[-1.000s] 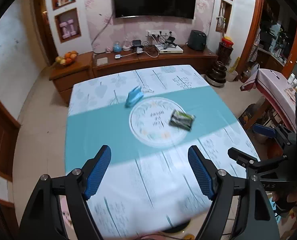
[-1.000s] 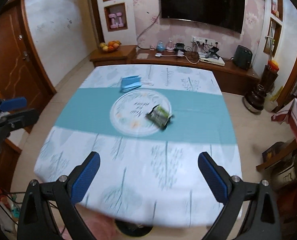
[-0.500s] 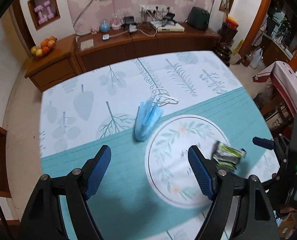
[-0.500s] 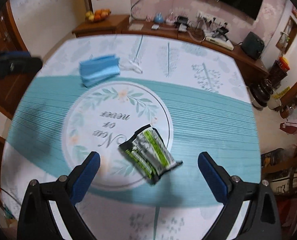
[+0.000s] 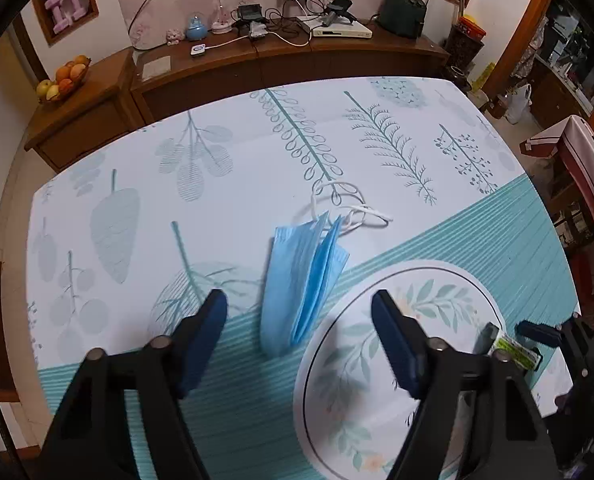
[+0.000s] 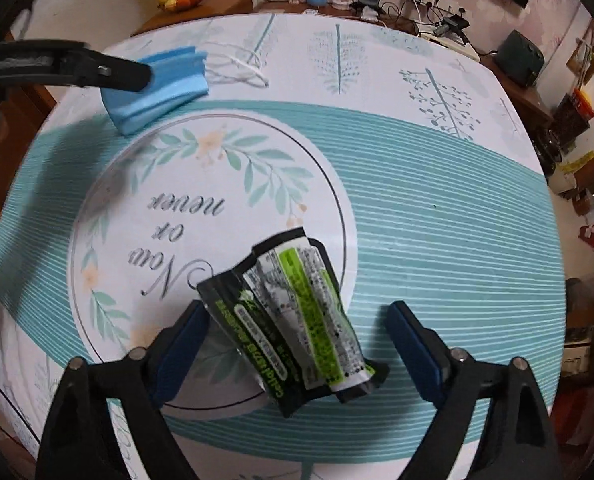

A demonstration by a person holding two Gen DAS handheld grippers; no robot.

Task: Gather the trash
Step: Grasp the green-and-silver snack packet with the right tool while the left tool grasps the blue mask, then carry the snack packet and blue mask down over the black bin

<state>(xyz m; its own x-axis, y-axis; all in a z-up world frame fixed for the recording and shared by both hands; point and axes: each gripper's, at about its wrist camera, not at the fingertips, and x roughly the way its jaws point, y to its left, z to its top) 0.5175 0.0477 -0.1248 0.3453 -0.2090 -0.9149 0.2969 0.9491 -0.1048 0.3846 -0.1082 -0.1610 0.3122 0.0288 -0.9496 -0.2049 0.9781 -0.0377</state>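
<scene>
Both tongs have dropped much closer to the bench over the last second, each now lined up on its own piece of trash. Under the left tongs (image 5: 299, 332) lies the blue face mask (image 5: 301, 280), folded, sitting where the white leaf-print part of the cloth meets the teal band, its white ear loops (image 5: 349, 208) trailing off the far end; the fingers are spread wide to either side of the mask's near end and are not touching it. Between the fingers of the right tongs (image 6: 297, 344), which are also spread, lies the crumpled black-and-green wrapper (image 6: 289, 320), partly on the printed round medallion (image 6: 177, 208) at the middle of the bench (image 6: 437, 208) and partly on the teal stripes; whether the left finger grazes its edge cannot be told. Nothing is pinched yet, and no bin or bag for the trash shows in either view. By my reading, the collecting has only reached the approach: both pieces remain to be gripped, lifted and carried off.
</scene>
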